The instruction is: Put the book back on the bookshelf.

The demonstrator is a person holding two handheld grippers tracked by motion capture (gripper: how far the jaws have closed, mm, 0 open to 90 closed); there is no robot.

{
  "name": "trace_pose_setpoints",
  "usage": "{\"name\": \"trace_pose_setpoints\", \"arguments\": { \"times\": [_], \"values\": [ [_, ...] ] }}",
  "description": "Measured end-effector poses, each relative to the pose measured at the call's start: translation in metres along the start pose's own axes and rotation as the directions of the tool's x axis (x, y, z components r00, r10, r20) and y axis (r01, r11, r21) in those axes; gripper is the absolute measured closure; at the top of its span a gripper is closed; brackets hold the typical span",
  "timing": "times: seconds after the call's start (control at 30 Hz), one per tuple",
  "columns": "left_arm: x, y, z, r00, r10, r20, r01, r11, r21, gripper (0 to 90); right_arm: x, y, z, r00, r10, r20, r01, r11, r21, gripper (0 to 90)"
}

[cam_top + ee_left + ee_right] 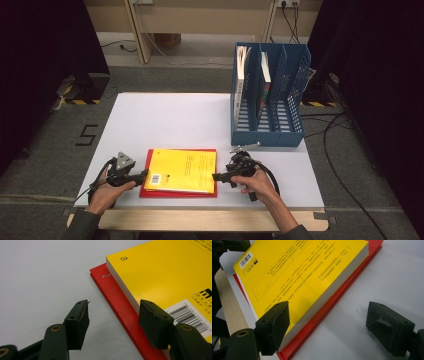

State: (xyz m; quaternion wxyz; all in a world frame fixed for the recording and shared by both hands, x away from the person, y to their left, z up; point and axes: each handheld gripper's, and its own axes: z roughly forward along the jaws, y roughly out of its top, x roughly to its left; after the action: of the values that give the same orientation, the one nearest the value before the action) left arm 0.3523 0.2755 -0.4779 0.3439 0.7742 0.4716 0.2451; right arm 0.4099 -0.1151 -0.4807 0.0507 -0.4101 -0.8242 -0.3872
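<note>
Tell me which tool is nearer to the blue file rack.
Right. The right tool sits at the books' right edge, just in front of the blue file rack; the left tool is at the books' left edge, farther away.

I count two books stacked near my edge of the table (165,115): one yellow book (182,170) lying on top of one red book (150,192), whose rim shows around it. Beyond the stack, to its right, stands one blue file rack (267,135) with three compartments. In the rack I count two upright books, one white-spined book (241,75) in the compartment nearest the stack's side and one second book (264,75) in the middle compartment. That makes four books in all. I hold two tongs, my left gripper (145,173) just left of the stack and my right gripper (216,176) just right of it, each with two black jaws.
</note>
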Motion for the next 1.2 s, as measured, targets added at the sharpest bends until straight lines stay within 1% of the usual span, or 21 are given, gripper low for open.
{"name": "trace_pose_setpoints", "arguments": {
  "times": [0.03,0.07,0.17,0.23,0.27,0.3,0.33,0.37,0.43,0.5,0.53,0.63,0.73,0.8,0.87,0.93,0.97,1.07,1.1,1.13,1.2],
  "values": [
    [-0.001,0.001,-0.001,1.0,0.008,-0.004,-0.008,1.0,-0.003,41.6,0.001,0.0,0.001,1.0,0.006,-0.004,-0.006,1.0,0.002,20.0],
    [-0.002,0.001,-0.001,0.9998,0.018,-0.006,-0.018,0.9998,-0.003,41.7,0.001,0.0,0.002,0.9999,-0.003,-0.01,0.003,1.0,0.002,20.0],
    [-0.004,0.001,-0.001,0.9998,0.019,0.003,-0.019,0.9998,-0.003,46.1,0.003,0.001,0.006,0.9999,0.001,-0.016,0.0,1.0,0.008,20.0],
    [-0.004,0.002,-0.002,0.9996,0.027,0.0,-0.027,0.9996,0.0,47.6,0.004,0.001,0.007,0.9998,0.001,-0.021,-0.001,1.0,0.009,20.0],
    [-0.005,0.002,-0.002,0.9996,0.026,0.007,-0.026,0.9997,0.001,47.8,0.004,0.002,0.008,0.9997,0.0,-0.025,0.0,1.0,0.009,20.2],
    [-0.005,0.002,-0.002,0.9994,0.02,0.028,-0.021,0.9998,0.002,45.7,0.004,0.002,0.008,0.9996,-0.001,-0.029,0.002,1.0,0.008,20.1],
    [-0.007,0.002,-0.002,0.9984,0.018,0.054,-0.018,0.9998,0.005,40.7,0.004,0.002,0.009,0.9994,0.005,-0.034,-0.004,1.0,0.006,20.2],
    [-0.01,0.003,0.0,0.9976,0.025,0.065,-0.025,0.9997,0.007,33.1,0.004,0.002,0.009,0.9993,0.009,-0.038,-0.009,1.0,0.002,20.3],
    [-0.014,0.004,0.003,0.997,0.048,0.06,-0.049,0.9986,0.017,13.2,0.004,0.003,0.01,0.9991,0.009,-0.041,-0.009,1.0,0.003,19.6],
    [-0.017,0.007,0.003,0.9966,0.065,0.05,-0.066,0.9977,0.014,15.8,0.003,0.003,0.01,0.9993,0.012,-0.035,-0.012,1.0,0.001,19.5],
    [-0.017,0.007,0.003,0.9965,0.07,0.045,-0.07,0.9974,0.013,15.3,0.003,0.003,0.01,0.9992,0.017,-0.036,-0.017,1.0,0.001,20.1],
    [-0.017,0.006,0.004,0.9972,0.063,0.04,-0.063,0.9978,0.017,14.6,0.002,0.003,0.01,0.9988,0.025,-0.041,-0.025,1.0,-0.001,19.8],
    [-0.016,0.004,0.006,0.9972,0.068,0.031,-0.069,0.9971,0.032,14.7,0.002,0.004,0.01,0.9983,0.04,-0.043,-0.04,0.999,-0.006,19.2],
    [-0.014,0.003,0.007,0.9974,0.06,0.04,-0.062,0.9972,0.041,15.0,0.002,0.004,0.011,0.9981,0.042,-0.045,-0.042,0.999,-0.008,17.4],
    [-0.013,0.002,0.008,0.9978,0.047,0.048,-0.049,0.9976,0.049,15.1,0.002,0.005,0.012,0.9971,0.061,-0.047,-0.061,0.998,-0.01,16.3],
    [-0.011,0.001,0.008,0.9975,0.025,0.066,-0.029,0.9982,0.052,15.7,0.003,0.005,0.013,0.9962,0.075,-0.045,-0.076,0.997,-0.018,14.8],
    [-0.01,0.001,0.008,0.9969,0.01,0.079,-0.014,0.9985,0.053,17.1,0.004,0.005,0.014,0.9958,0.081,-0.044,-0.082,0.996,-0.022,14.6],
    [-0.01,0.0,0.008,0.9955,-0.006,0.095,0.001,0.9986,0.053,21.0,0.005,0.004,0.014,0.9915,0.124,-0.04,-0.126,0.991,-0.049,15.3],
    [-0.01,0.0,0.008,0.995,-0.007,0.099,0.002,0.9986,0.054,22.8,0.006,0.004,0.014,0.9903,0.136,-0.029,-0.138,0.989,-0.055,15.3],
    [-0.01,0.0,0.007,0.994,-0.006,0.109,0.0,0.9987,0.052,25.5,0.007,0.004,0.015,0.9896,0.142,-0.024,-0.143,0.988,-0.062,15.2],
    [-0.011,-0.001,0.007,0.9914,-0.022,0.129,0.016,0.9986,0.05,31.4,0.007,0.004,0.015,0.9844,0.174,-0.029,-0.176,0.981,-0.077,15.7]
  ]
}}
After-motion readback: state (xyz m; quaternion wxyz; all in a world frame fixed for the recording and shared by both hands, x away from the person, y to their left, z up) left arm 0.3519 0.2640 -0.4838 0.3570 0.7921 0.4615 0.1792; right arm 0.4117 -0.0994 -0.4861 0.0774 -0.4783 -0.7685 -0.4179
